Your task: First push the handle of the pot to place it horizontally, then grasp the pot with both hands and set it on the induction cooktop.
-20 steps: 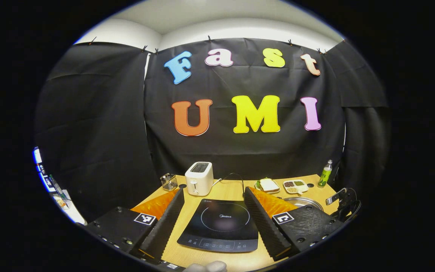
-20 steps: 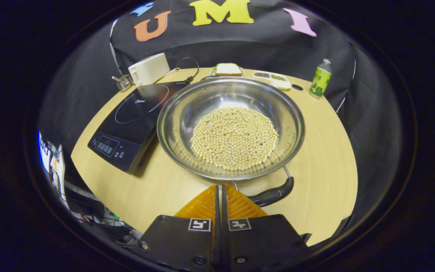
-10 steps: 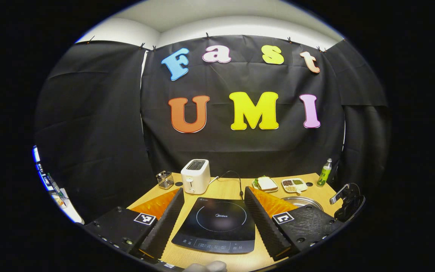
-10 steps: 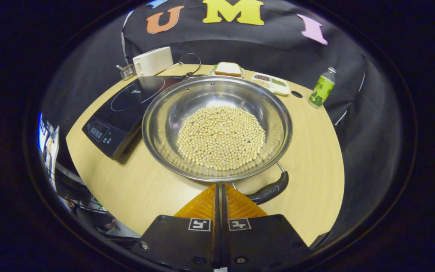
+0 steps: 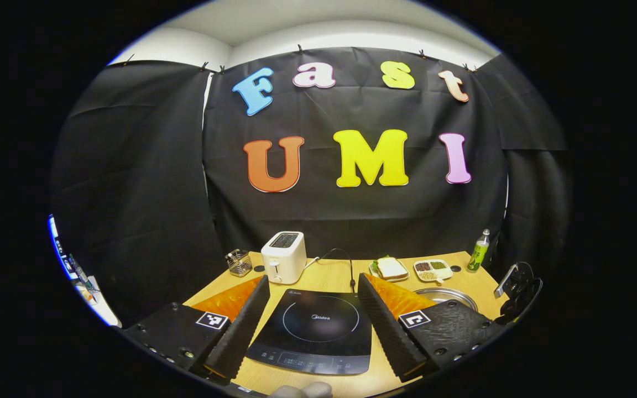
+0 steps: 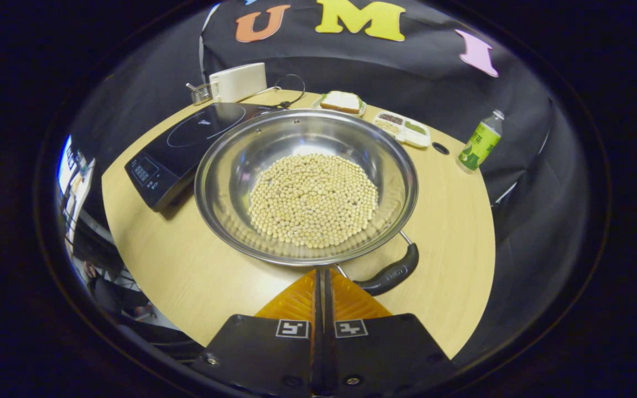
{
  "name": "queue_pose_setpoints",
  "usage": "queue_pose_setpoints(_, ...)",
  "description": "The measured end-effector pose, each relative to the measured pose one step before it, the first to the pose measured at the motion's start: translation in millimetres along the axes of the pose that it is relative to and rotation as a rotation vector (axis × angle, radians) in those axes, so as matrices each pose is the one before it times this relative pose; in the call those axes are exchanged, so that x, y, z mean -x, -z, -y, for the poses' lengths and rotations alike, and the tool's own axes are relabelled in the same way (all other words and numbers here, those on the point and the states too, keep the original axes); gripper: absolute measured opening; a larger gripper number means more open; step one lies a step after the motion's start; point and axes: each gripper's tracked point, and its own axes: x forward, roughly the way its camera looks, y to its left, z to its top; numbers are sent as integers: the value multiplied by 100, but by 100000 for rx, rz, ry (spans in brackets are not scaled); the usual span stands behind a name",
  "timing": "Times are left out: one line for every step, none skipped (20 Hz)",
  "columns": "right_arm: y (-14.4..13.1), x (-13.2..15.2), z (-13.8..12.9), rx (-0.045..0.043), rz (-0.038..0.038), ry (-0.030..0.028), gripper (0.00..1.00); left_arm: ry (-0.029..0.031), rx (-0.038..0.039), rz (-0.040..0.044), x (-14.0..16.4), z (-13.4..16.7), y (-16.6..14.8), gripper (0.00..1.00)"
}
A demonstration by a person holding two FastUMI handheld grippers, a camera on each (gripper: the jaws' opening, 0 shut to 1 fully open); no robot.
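Right gripper point(image 6: 321, 276) closed, holding nothing, tips at pot point(image 6: 306, 185) rim 6 o'clock, beside handle point(image 6: 387, 273) — blunt pusher. Left gripper point(image 5: 313, 304) open, idle over induction cooktop point(image 5: 314, 331), pot at its 3 o'clock.

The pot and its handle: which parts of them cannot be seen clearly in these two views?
- Right gripper view: the left end of the pot handle is hidden behind the right gripper; whether the closed fingers touch it cannot be told.
- Right gripper view: soybeans cover the floor of the pot.
- Left gripper view: the left gripper, open, hides most of the pot; a strip of rim shows.
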Motion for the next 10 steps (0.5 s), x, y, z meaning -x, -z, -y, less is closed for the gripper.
queue_pose_setpoints(-59, -85, 304, 2057, 122, -932, 4, -188, -74, -227, -314, 351, -44, 96)
queue_pose_setpoints(-20, -61, 379, 2075, 252, -778, 0, -241, -172, 216, -158, 360, -144, 96)
queue_pose_setpoints(85, -11, 453, 1994, -63, -700, 4, -121, 27, 184, -203, 417, -97, 96)
queue_pose_setpoints(65, -43, 437, 1602, 127, -602, 4, 72, 37, -214, -136, 399, -77, 96)
queue_pose_setpoints(-10, -39, 413, 1171, 126, -765, 0, -19, -183, -253, -65, 493, 50, 96)
queue_pose_setpoints(-39, -60, 369, 938, 1, -921, 4, -341, -388, 16, 37, 369, -33, 96)
queue_pose_setpoints(-38, -116, 432, 1031, 320, -664, 4, -283, -281, -372, -138, 276, 79, 96)
queue_pose_setpoints(-77, -58, 439, 1180, 95, -749, 4, -296, -143, -241, 70, 320, 59, 96)
queue_pose_setpoints(60, -159, 456, 1013, 156, -788, 4, -565, -231, -280, -71, 269, -76, 96)
queue_pose_setpoints(89, -102, 469, 831, 50, -749, 4, -675, -314, -453, -18, 251, 100, 96)
